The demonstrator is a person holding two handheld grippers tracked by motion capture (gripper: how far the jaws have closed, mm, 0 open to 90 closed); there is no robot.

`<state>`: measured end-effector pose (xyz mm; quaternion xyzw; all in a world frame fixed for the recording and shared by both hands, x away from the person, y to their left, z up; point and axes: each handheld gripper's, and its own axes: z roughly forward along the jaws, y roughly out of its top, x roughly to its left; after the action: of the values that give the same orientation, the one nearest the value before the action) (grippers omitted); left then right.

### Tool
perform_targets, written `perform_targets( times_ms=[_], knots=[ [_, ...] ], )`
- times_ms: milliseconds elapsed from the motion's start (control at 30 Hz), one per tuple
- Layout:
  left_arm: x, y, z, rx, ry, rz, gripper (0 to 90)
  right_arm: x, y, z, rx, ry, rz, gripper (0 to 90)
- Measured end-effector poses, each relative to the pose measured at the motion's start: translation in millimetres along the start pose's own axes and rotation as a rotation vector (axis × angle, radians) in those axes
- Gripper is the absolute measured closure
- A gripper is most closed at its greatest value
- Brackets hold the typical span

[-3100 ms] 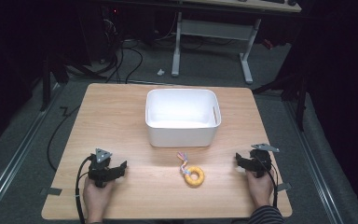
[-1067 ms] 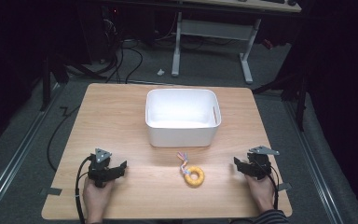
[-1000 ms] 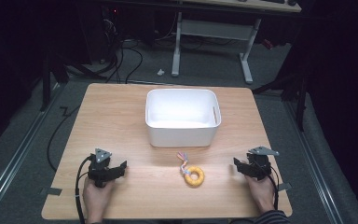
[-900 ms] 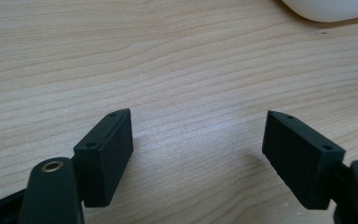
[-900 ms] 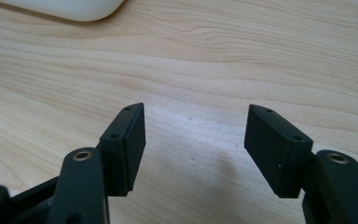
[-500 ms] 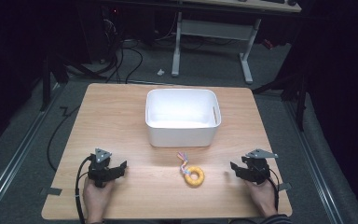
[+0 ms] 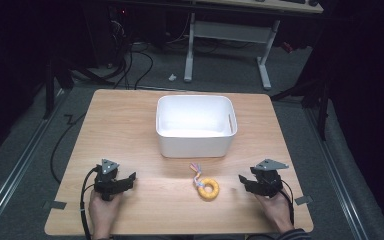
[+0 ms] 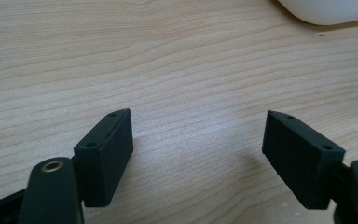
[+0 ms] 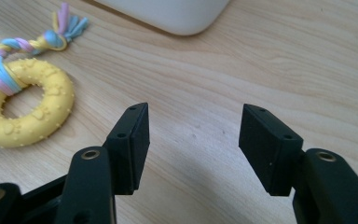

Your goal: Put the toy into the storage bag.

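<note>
1. The right claw (image 9: 193, 149) stood partly open with nothing between its jaws, which had just been closing.
2. The yellow ring toy (image 9: 21, 105) lay on the table (image 7: 130, 125) just ahead and to the claw's left, untouched.
3. This looked like the approach; the next move called for swinging left over the ring.
4. Beyond sat the white tub (image 7: 196, 125), likely the goal.
5. The left claw (image 8: 198, 149) gaped wide, holding nothing.

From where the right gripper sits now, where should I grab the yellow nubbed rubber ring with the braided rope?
Grip the yellow nubbed rubber ring across its near right rim, one jaw through the hole. It lies flat, so come from above with the open right gripper; avoid the braided rope on the far side.
</note>
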<state>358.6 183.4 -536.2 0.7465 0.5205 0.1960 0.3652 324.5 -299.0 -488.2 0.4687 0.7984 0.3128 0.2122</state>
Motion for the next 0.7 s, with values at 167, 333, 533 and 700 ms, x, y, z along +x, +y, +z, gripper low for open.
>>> perform_targets(
  times_ms=[167, 333, 533, 700],
  knots=[
    [0.0, -0.1, 0.1, -0.002, 0.000, -0.001, 24.8, 7.4, 6.9, -2.2, -0.014, 0.033, -0.025, 41.7],
    [0.0, 0.0, 0.0, 0.000, 0.001, 0.000, 24.8, 16.1, 12.8, -0.5, -0.009, 0.083, -0.037, 41.9],
    [-0.5, -0.1, 0.3, -0.002, 0.004, 0.002, 24.8, 22.5, 16.6, 2.0, -0.010, 0.119, -0.043, 42.5],
    [-0.8, 0.0, 0.4, 0.000, 0.007, 0.006, 24.8, 34.9, 20.4, 5.5, -0.011, 0.134, -0.093, 46.1]
  ],
)
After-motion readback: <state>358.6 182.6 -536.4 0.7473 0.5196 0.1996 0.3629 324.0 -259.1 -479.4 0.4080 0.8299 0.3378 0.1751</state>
